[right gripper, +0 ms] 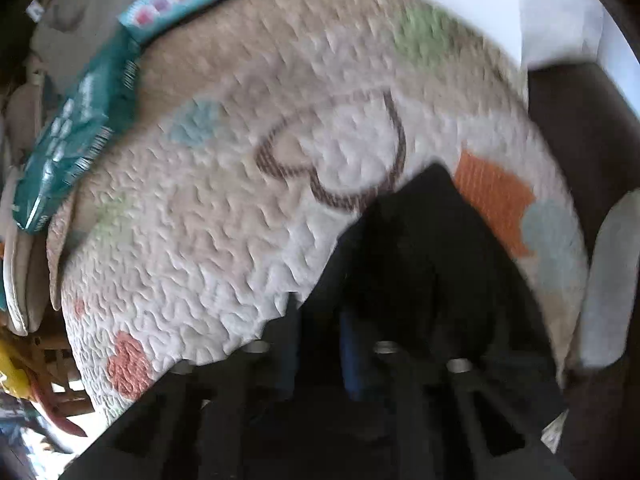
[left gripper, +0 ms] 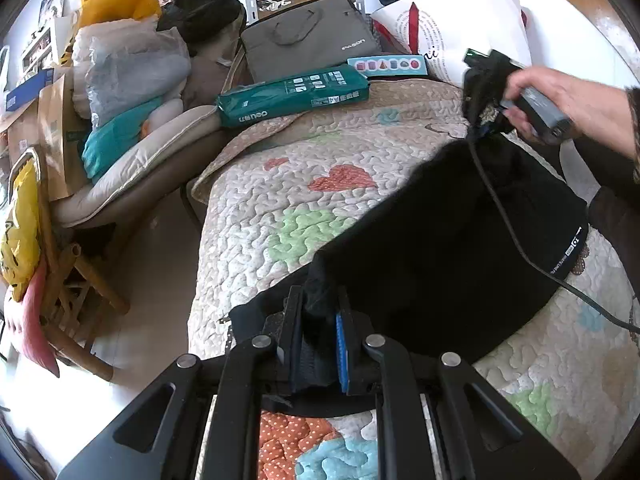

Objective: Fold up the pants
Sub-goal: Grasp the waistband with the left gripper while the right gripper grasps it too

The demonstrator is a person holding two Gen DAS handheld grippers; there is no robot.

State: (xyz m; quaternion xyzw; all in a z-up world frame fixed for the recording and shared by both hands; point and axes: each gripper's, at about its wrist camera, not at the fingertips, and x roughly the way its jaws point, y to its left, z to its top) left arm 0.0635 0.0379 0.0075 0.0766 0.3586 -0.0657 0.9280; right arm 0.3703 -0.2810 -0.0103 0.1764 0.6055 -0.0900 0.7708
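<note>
while the left gripper (left gripper: 320, 312) at the bottom centre of its view has its fingers clamped on a bunch of the black pants (left gripper: 440, 248), the cloth lies spread rightward across the quilted bed (left gripper: 256, 216). at upper right the right gripper (left gripper: 486, 116) points steeply down at the far edge; its blurred view shows fingers narrow, grip unclear. i'd pinch both corners evenly before folding.

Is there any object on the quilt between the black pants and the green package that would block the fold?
Nothing visible does. Between the black pants and the green package the quilt lies bare. The left hand-held gripper is shut on the pants' edge.
</note>
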